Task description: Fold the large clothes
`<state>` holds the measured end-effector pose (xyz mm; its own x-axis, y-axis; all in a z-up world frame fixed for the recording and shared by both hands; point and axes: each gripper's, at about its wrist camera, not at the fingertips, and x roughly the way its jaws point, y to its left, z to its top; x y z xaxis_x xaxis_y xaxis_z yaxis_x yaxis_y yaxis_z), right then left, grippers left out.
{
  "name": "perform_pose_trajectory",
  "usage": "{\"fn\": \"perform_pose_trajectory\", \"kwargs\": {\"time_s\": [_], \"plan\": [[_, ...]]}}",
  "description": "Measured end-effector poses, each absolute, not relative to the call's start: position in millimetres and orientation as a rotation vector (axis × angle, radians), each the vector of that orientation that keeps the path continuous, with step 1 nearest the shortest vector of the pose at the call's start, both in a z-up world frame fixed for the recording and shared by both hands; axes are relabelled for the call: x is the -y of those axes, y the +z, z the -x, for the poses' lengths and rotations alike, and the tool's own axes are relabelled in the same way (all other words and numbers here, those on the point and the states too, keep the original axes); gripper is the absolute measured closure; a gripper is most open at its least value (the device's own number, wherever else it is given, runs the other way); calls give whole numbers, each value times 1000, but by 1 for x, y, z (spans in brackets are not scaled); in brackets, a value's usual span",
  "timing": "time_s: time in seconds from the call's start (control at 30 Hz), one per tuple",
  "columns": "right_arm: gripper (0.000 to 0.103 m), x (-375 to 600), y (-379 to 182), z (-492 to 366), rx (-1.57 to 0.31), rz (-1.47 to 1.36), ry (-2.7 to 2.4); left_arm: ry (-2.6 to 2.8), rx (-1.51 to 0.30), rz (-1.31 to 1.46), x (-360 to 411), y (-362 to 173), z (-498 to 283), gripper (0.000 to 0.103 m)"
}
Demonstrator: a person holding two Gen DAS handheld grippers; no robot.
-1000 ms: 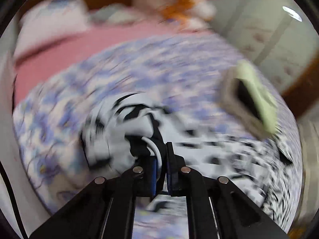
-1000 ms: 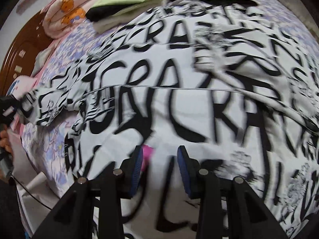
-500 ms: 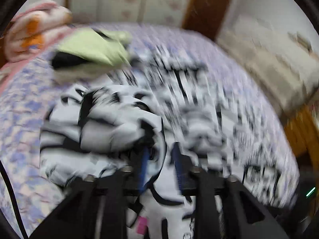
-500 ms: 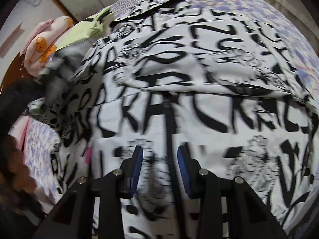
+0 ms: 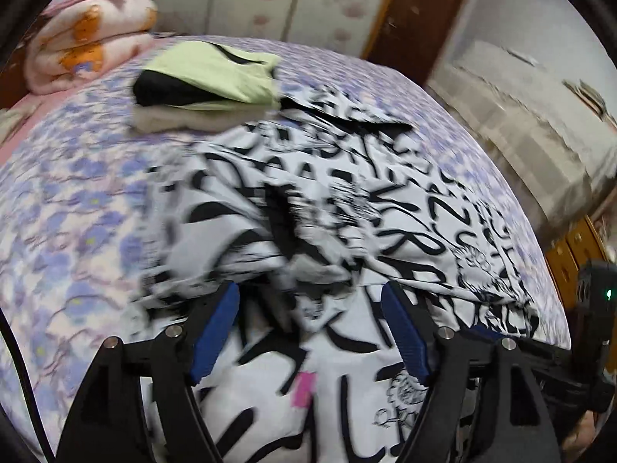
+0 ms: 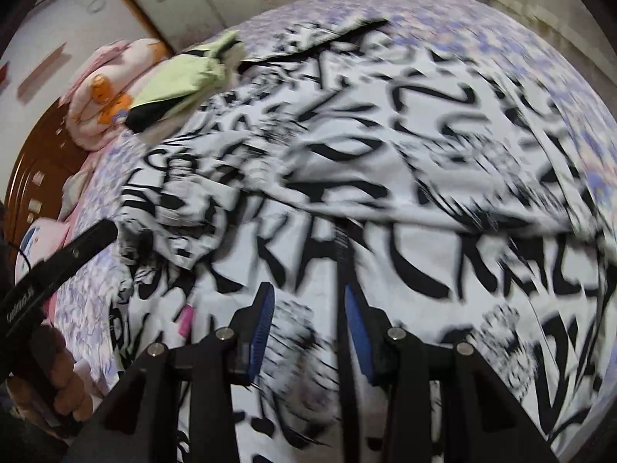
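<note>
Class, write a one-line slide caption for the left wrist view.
Left gripper, jaws just opened, above a black-and-white lettered garment on a floral bed.

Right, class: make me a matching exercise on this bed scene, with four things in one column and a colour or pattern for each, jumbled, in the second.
Things:
1. large garment
2. bedsheet
3. folded blanket
4. top of the folded clothes pile

Colours:
A. pale green
B. pink with orange figures
C. white with black lettering
D. purple flowers

Pairs: 1-C, 2-D, 3-B, 4-A
</note>
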<state>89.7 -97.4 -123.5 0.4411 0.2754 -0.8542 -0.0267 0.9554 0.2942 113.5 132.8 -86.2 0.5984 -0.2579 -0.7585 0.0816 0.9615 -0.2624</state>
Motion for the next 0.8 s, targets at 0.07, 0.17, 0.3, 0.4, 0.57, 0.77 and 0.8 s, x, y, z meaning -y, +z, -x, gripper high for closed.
{"fn": "perform_pose_trajectory", "kwargs": {"time_s": [0.07, 0.17, 0.3, 0.4, 0.57, 0.77, 0.8], "plan": [[64, 81, -115, -98, -1073, -206, 229, -147, -912, 226, -151, -86, -106, 28], [59, 45, -102, -113, -1004, -89, 300, -92, -927, 239, -173, -89, -99, 28], [45, -2, -106, -129, -932, 107, 386, -47, -955, 258, -191, -104, -95, 28], [45, -27, -126, -141, -940, 228, 409, -27, -993, 295, -205, -119, -93, 28], [45, -52, -160, -162, -993, 368, 411, -4, -1033, 353, -218, -139, -93, 28], [86, -79, -171, -175, -934, 550, 339, 16, -1048, 365, -226, -147, -95, 28], [91, -80, -167, -178, -937, 539, 336, 17, -1048, 366, -227, -147, -96, 28]]}}
